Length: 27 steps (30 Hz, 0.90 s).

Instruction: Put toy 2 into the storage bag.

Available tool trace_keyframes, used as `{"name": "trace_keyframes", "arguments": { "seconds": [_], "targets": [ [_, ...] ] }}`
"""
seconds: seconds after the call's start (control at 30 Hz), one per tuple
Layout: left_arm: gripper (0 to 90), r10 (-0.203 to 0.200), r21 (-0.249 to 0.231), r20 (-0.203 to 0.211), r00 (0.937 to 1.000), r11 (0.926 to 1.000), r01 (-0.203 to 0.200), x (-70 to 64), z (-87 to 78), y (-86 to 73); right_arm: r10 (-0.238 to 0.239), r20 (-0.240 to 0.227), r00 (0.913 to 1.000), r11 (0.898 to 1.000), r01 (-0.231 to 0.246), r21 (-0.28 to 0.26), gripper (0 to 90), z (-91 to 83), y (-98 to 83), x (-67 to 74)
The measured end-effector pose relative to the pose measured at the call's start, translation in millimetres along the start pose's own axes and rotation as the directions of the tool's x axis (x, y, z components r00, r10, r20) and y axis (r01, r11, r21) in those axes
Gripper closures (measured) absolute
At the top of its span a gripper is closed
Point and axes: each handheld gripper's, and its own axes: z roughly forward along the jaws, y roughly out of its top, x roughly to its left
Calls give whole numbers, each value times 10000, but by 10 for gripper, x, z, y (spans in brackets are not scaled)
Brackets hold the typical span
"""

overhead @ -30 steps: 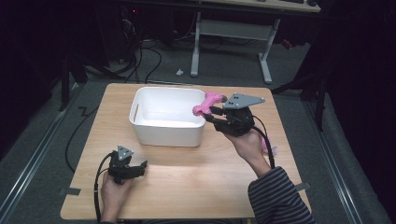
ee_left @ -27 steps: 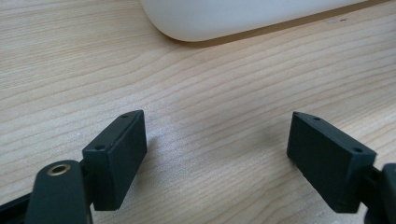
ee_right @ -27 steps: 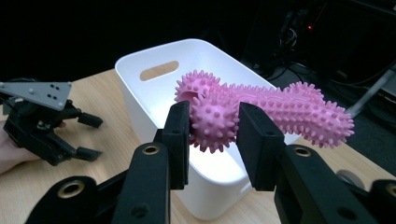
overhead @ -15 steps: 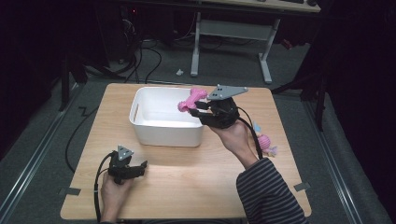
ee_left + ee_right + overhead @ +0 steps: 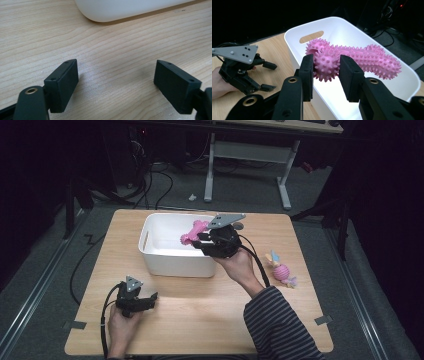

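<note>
My right gripper [image 5: 325, 68] clenched on spiky pink toy [image 5: 359, 60], white bin [image 5: 384, 92] below. Off-centre end grip; toy could swing, catch rim. Left gripper [image 5: 115, 82] released, idle.

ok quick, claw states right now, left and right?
Left claw: open, holding nothing, low over the table.
Right claw: closed on the pink spiky toy, above the white bin.

Floor: grey carpet [image 5: 165, 195], black cables [image 5: 150, 180] trailed.
Furniture: light wooden table [image 5: 200, 320]; white-legged desk [image 5: 250, 155] stood behind.
Light: surroundings were dark.
</note>
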Motion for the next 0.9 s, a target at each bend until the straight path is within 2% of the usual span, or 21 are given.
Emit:
{"name": "trace_keyframes", "arguments": {
  "seconds": [0.1,0.43,0.9],
  "targets": [
    [202,-5,-3,0,10000,10000,5,0,0,0,-28,-47,10000,10000,28,95,664,54,-11,-8],
    [202,29,26,3,10000,10000,-29,2,-2,0,386,-165,9991,9983,-378,446,663,222,-111,-89],
    [203,25,20,-3,10000,10000,-25,1,-2,0,724,-257,9970,9941,-700,826,663,325,-219,-162]
  ]
}}
